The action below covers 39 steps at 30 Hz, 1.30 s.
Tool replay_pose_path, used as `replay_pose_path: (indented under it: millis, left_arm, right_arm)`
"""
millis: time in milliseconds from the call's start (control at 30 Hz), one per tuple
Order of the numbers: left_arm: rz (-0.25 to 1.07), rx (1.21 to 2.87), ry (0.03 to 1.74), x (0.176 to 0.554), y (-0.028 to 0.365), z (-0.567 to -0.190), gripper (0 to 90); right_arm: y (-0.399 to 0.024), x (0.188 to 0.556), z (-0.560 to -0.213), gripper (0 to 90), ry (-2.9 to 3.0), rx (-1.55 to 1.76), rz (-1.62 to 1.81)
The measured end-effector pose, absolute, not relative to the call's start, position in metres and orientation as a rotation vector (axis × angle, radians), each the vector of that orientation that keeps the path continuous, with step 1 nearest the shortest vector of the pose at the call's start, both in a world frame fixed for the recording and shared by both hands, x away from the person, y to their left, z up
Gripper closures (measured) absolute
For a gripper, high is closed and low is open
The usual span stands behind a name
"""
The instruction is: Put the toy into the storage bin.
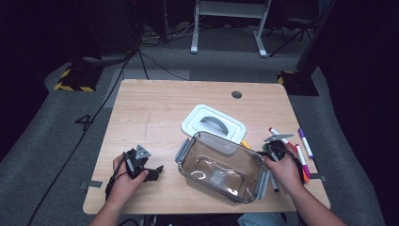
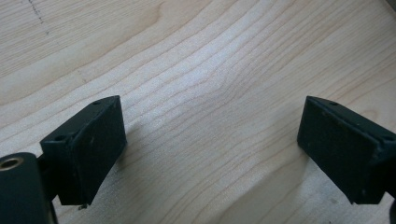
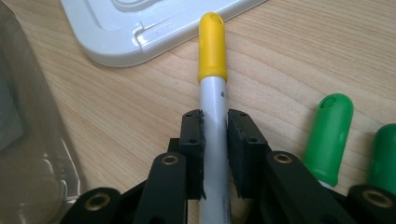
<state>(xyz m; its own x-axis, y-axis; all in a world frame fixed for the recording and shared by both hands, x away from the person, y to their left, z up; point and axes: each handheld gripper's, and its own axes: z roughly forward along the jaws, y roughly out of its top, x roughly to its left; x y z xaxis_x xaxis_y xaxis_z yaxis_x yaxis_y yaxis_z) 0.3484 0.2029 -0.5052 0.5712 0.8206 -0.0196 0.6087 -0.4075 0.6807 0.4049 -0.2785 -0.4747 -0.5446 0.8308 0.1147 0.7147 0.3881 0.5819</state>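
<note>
the light wooden surface (image 1: 155, 113) carries a clear tub (image 1: 221, 167) near its front edge and a white lid (image 1: 214, 123) just behind it. markers (image 1: 305, 142) lie at the right side, among them green ones (image 3: 329, 135) and a yellow-capped marker (image 3: 212, 46).

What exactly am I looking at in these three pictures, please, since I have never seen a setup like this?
A person at a wooden table holds a two-jaw gripper in each hand. One camera looks down from above; one rides on each gripper. On the table lie a clear container, its white lid and several markers. The left gripper is open over bare wood. The right gripper is shut on a yellow-capped marker, beside green-capped ones.
</note>
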Motion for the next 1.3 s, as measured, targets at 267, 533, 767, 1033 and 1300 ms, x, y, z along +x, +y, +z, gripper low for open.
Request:
replay_pose_path:
  millis: [267, 533, 767, 1033, 1300]
  left_arm:
    - [0.422, 2.155, 1.135, 0.349, 0.203, -0.505, 8.4]
    - [0.419, 2.155, 1.132, 0.349, 0.203, -0.505, 8.2]
    - [0.42, 2.155, 1.132, 0.349, 0.203, -0.505, 8.3]
    - [0.419, 2.155, 1.131, 0.349, 0.203, -0.505, 8.2]
    - [0.419, 2.155, 1.131, 0.349, 0.203, -0.505, 8.2]
  right_arm:
    - [-0.287, 0.404, -0.451, 77.0, 2.416, 1.37, 0.96]
    - [-0.296, 0.407, -0.414, 77.1, 2.386, 1.338, 1.004]
    - [-0.293, 0.406, -0.375, 77.1, 2.379, 1.279, 1.066]
    - [-0.273, 0.397, -0.343, 77.0, 2.43, 1.184, 1.149]
    - [-0.246, 0.383, -0.328, 77.0, 2.523, 1.092, 1.202]
